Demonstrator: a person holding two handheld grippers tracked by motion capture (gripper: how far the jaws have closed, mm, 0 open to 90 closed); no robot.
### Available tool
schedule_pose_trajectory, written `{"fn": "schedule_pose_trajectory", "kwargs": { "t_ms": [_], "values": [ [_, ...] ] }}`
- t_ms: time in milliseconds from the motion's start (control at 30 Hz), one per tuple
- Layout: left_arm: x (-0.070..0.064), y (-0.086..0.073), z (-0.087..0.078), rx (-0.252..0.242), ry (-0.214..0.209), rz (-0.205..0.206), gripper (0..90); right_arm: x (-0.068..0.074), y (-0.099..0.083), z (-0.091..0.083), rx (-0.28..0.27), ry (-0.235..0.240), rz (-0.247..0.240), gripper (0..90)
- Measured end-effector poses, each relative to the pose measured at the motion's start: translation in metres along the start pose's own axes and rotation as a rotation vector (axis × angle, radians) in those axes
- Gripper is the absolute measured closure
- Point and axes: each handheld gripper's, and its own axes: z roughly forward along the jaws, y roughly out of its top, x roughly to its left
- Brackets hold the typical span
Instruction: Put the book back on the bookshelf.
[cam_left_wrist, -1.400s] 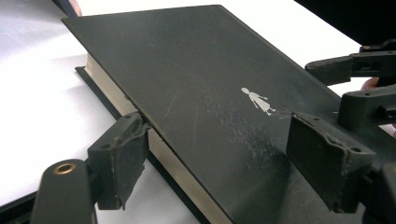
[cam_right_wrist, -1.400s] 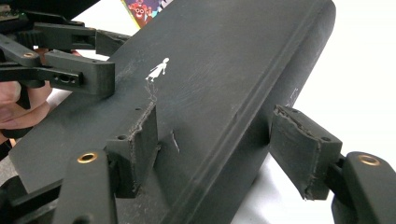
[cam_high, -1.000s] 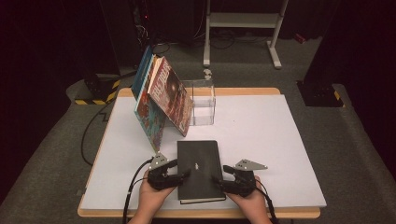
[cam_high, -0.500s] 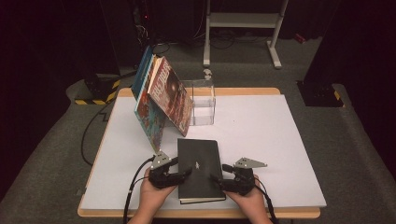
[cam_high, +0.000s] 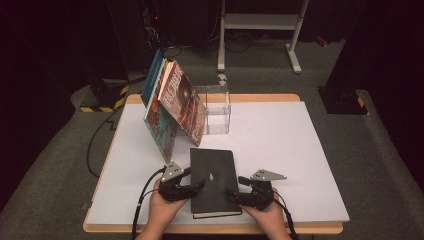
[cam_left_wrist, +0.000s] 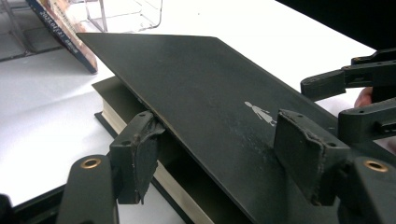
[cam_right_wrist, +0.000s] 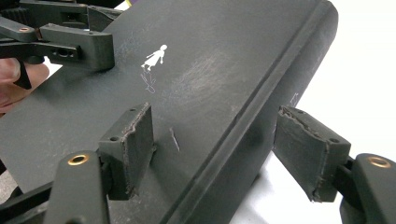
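Observation:
A black hardcover book (cam_high: 212, 180) with a small white figure on its cover lies flat near the table's front edge. My left gripper (cam_high: 197, 186) is at its left side. In the left gripper view the cover (cam_left_wrist: 196, 79) is raised a little off the page block, and the left gripper (cam_left_wrist: 219, 135) stands open with one jaw under the cover edge and one above it. My right gripper (cam_high: 231, 192) is at the book's right side. It (cam_right_wrist: 219, 128) is open, straddling the rounded spine (cam_right_wrist: 261, 93), one jaw on the cover and one outside it.
Several colourful books (cam_high: 172, 107) lean against a clear acrylic stand (cam_high: 215, 107) behind the black book. The white table top (cam_high: 290, 150) stretches off to the right. The front edge runs just behind my hands. A metal frame (cam_high: 260, 22) stands on the floor beyond the table.

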Motion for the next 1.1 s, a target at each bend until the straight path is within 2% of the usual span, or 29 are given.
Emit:
{"fn": "schedule_pose_trajectory", "kwargs": {
  "t_ms": [133, 467, 633, 700, 733, 833, 900, 1100],
  "values": [
    [-0.001, 0.006, 0.002, -0.005, -0.003, 0.013, 34.3, -0.001, 0.001, 0.000, -0.010, 0.003, 0.003, 28.1],
    [0.007, 0.009, 0.008, 0.045, -0.051, -0.003, 38.3, -0.002, 0.002, -0.001, 0.010, -0.014, -0.008, 28.2],
    [0.003, 0.012, 0.004, -0.013, -0.069, 0.076, 42.0, -0.009, 0.004, 0.002, 0.003, 0.005, 0.006, 27.0],
    [-0.002, 0.015, 0.002, -0.037, -0.074, 0.112, 45.9, -0.015, 0.006, 0.004, 0.000, 0.031, 0.035, 25.1],
    [-0.004, 0.017, 0.001, -0.046, -0.074, 0.130, 47.8, -0.017, 0.007, 0.005, 0.005, 0.038, 0.051, 21.0],
    [-0.008, 0.021, 0.000, -0.048, -0.068, 0.167, 49.2, -0.025, 0.012, 0.009, 0.037, 0.073, 0.079, 17.7],
    [-0.009, 0.021, -0.001, -0.054, -0.069, 0.178, 49.4, -0.028, 0.014, 0.011, 0.046, 0.100, 0.091, 15.4],
    [-0.012, 0.021, -0.004, -0.083, -0.062, 0.208, 50.0, -0.029, 0.016, 0.013, 0.040, 0.124, 0.104, 14.6]
  ]
}}
